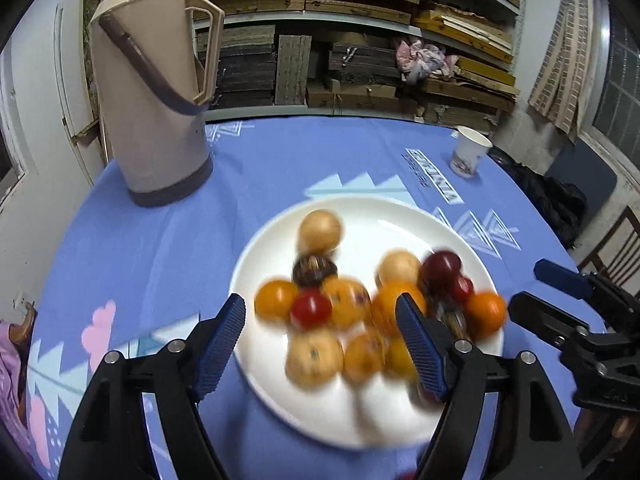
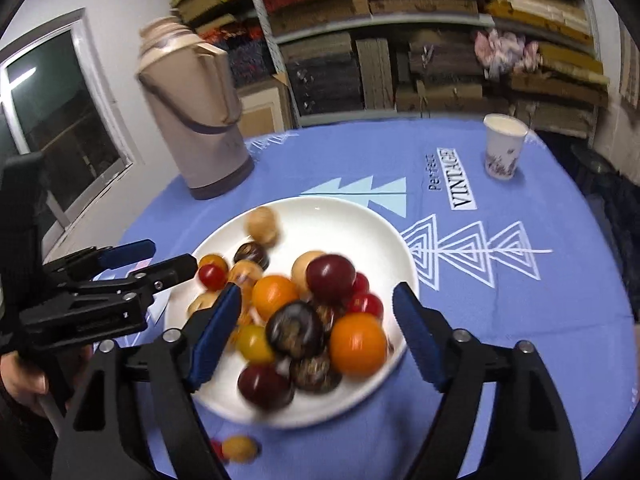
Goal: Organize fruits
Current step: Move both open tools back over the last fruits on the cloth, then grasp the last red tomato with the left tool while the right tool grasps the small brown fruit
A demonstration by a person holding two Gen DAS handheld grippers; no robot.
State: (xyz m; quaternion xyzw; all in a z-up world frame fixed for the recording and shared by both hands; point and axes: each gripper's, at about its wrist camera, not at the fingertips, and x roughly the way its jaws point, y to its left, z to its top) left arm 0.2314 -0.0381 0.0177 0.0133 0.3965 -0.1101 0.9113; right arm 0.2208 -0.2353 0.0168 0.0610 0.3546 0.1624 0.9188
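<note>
Over the round white ceramic plate (image 2: 384, 240) mid-frame, piled with small round orange, red and tan fruits (image 2: 316, 312), both grippers, left (image 1: 322, 336) and right (image 2: 316, 328), hung spread empty, so I'd grab the lower-left strays (image 2: 239, 448) slowly.

White plate (image 2: 384, 236) held orange, red, tan, dark maroon fruits (image 2: 304, 312), blurred; blue tablecloth (image 2: 520, 320) had white triangle print; beige thermos (image 1: 152, 92) at 10 o'clock.

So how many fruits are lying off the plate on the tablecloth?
2 visible: a tan fruit and a small red fruit beside it, just off the plate's near rim. The grippers may hide more.
</note>
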